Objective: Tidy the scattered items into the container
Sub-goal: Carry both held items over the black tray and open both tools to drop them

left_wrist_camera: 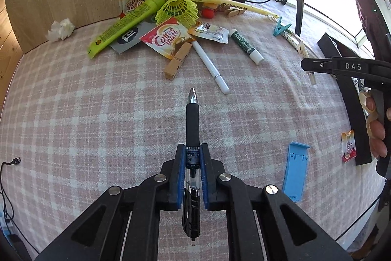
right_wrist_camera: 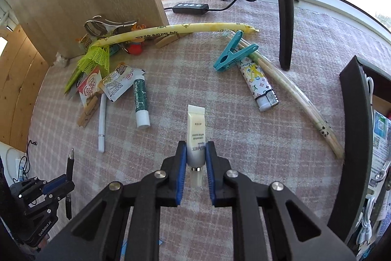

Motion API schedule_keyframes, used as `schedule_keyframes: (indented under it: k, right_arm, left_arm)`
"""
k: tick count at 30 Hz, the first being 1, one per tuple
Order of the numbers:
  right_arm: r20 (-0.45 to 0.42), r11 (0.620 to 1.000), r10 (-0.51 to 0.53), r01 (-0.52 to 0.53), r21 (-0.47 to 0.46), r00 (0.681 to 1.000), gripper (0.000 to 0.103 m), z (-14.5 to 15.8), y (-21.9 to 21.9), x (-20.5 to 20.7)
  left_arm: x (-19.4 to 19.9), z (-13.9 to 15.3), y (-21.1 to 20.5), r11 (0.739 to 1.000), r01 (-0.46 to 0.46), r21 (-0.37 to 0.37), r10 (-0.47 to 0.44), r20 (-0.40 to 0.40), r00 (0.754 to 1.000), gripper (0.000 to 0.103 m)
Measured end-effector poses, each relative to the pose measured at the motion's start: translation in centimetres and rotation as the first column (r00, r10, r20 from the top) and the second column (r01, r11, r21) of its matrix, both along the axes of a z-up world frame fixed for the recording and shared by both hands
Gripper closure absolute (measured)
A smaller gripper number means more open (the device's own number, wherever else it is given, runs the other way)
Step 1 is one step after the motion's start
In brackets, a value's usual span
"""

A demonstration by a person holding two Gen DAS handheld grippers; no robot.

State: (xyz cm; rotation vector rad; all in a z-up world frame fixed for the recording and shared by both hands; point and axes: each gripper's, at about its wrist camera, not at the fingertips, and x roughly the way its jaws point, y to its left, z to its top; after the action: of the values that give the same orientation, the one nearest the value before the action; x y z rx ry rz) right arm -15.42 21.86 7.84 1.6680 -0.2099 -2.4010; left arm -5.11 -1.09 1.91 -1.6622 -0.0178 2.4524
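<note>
Holding two items at once, both due for the container. Left wrist view: left gripper (left_wrist_camera: 192,158), fingers pinching a black pen (left_wrist_camera: 192,129) at mid-barrel, tip forward, above the checked tabletop (left_wrist_camera: 97,102); scattered pile beyond includes a Coffee mate sachet (left_wrist_camera: 166,39), wooden clothespin (left_wrist_camera: 178,61), white pen (left_wrist_camera: 211,66), green tube (left_wrist_camera: 122,27). Right wrist view: right gripper (right_wrist_camera: 196,158), fingers pinching a small cream tube (right_wrist_camera: 195,133) near its cap end; dark container (right_wrist_camera: 352,119) at right edge, already holding cables and papers. Advice: carry each item level, keep the squeeze light on the soft tube, clear the container wall before letting go, one hand at a time.
</note>
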Motion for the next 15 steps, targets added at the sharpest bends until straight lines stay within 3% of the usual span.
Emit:
schedule_keyframes:
  k: [3,9,15]
  right_arm:
    - [-0.059,1.0,-0.011,0.009,-0.022,0.998,0.088,1.3,0.9,2.0]
    - [-0.18,0.995,-0.096,0.088,-0.053,0.979,0.088,2.2,4.9,4.7]
    - [-0.29,0.965,-0.262,0.256,-0.058,0.92,0.088,4.7,12.1,7.9]
  left_arm:
    - [-0.7,2.3,0.5,1.0,0.008,0.021,-0.008,-0.028,1.0,0.093]
    - [-4.8,5.6,6.4,0.994,0.08,0.077,-0.073,-0.087,0.993,0.093]
    - [-5.4,8.6,14.4,0.964,0.225,0.142,-0.202,-0.161,0.966,0.093]
